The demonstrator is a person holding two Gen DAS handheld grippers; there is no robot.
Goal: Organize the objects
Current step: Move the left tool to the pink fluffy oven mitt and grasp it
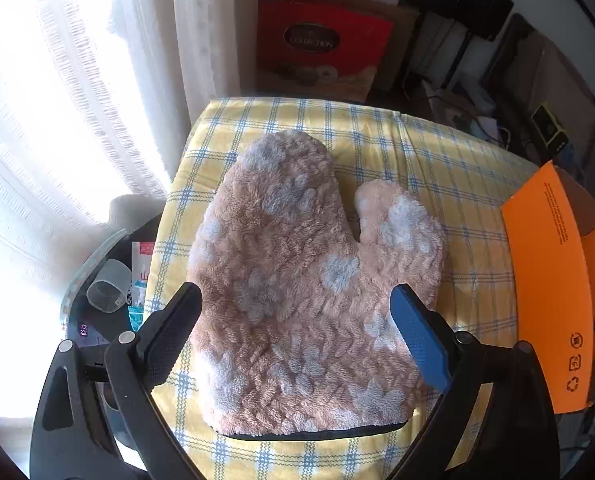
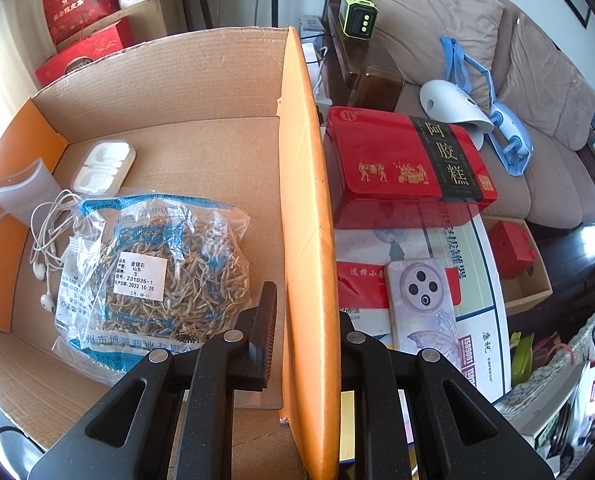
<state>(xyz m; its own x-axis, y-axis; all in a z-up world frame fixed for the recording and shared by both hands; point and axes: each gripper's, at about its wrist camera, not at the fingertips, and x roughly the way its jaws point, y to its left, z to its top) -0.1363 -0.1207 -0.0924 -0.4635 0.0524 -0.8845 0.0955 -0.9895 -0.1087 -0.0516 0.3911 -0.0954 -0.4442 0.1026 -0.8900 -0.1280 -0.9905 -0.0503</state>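
The left gripper (image 1: 297, 320) is hovering with its jaws spread wide and released over a plush oven mitt (image 1: 309, 280), which is lying flat on a yellow checked cloth (image 1: 437, 160); the black finger (image 1: 169, 340) is standing off the mitt's left edge and the blue finger (image 1: 421, 336) is sitting over its right side, with nothing pinched. To take the mitt well, the gripper probably needs to come down squarely and gather a fold of the pile near the cuff (a flat, soft thing gives the pads little to bite on otherwise). Beyond the fingertips a red box (image 1: 321, 36) is showing the word "COLLECTION", and to the right of the blue finger an orange flap (image 1: 545, 280) is carrying recycling marks.

The right gripper (image 2: 305, 328) is clenching the orange wall (image 2: 305, 200) of the cardboard box (image 2: 177, 120), one finger inside and one outside, seemingly steadying it for the drop. Left of its fingers, inside the box, a bag of dried herbs (image 2: 157, 264) is bearing a label reading "231025-1" and "2023 10 25", beside white earphones (image 2: 45, 248). Right of the fingers, a phone (image 2: 421, 304) is lying face down, and a red tin (image 2: 405, 160) is reading "阿胶糕"; a sheet nearby is showing "ISO9001".
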